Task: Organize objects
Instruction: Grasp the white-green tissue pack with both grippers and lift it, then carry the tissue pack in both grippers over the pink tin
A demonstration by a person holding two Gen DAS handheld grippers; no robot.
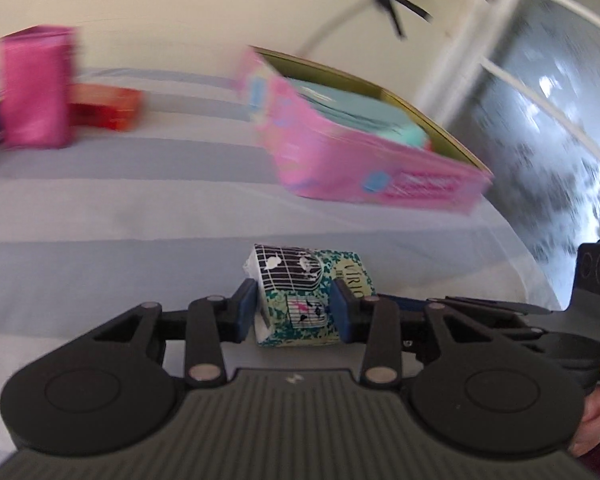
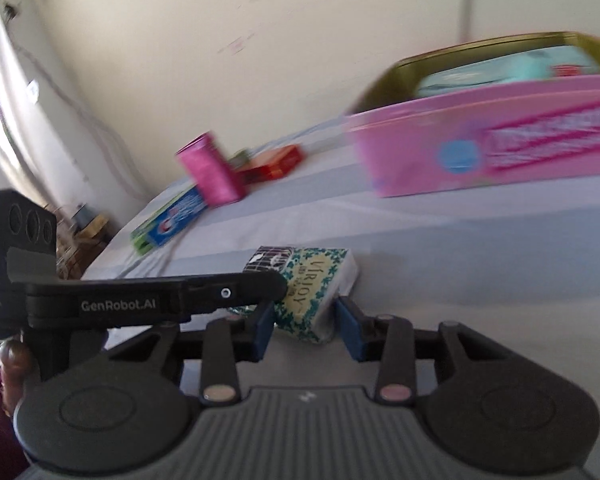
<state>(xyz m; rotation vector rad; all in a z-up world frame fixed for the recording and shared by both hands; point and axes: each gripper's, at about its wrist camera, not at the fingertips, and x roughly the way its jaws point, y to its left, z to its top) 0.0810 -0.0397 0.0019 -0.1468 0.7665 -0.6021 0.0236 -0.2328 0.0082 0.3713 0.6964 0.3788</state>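
Right now the small patterned tissue pack [image 1: 300, 296], printed with a black birdcage and green flowers, sits between the blue pads of the left claw [image 1: 296, 310]; both pads press against its sides, so that claw is closed on the pack, which is tilted a little. Seen from the right wrist, the same pack [image 2: 320, 284] also lies between the pads of the right claw [image 2: 306, 324]. The left pad there seems to touch it while the right pad looks slightly clear, so whether this claw grips it cannot be told. The left claw's black arm reaches across to the pack's near corner.

Everything lies on a pale blue and white striped bed [image 1: 120, 184]. Beyond the pack and to its right stands an open pink box [image 1: 364, 152] with gold inner walls, holding teal packets [image 1: 356, 108]. Well away from the pack to its left stands an upright magenta package [image 1: 34, 88], with a red carton [image 1: 108, 108] just behind it and a blue toothpaste box [image 2: 172, 216] beside it. Motion blur softens these farther things.
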